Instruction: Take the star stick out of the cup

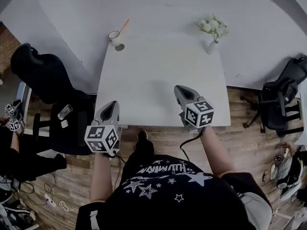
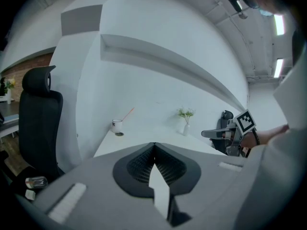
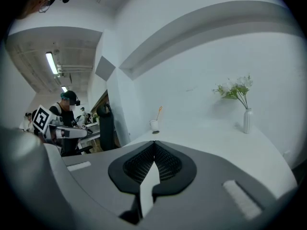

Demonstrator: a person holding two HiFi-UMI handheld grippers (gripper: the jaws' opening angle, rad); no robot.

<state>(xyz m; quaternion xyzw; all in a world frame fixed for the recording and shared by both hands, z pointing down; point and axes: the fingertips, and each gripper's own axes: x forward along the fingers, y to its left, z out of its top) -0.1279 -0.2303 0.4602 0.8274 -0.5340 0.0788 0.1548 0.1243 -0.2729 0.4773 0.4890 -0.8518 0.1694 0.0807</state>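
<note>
A white cup stands at the far left corner of the white table, with an orange stick leaning out of it to the right; its star end is too small to make out. The cup and stick show far ahead in the left gripper view, as do the cup and stick in the right gripper view. My left gripper is shut and empty at the table's near left edge. My right gripper is shut and empty over the near right part.
A white vase of flowers stands at the far right corner of the table. A black office chair sits left of the table and another to the right. A second person with grippers is at the far left.
</note>
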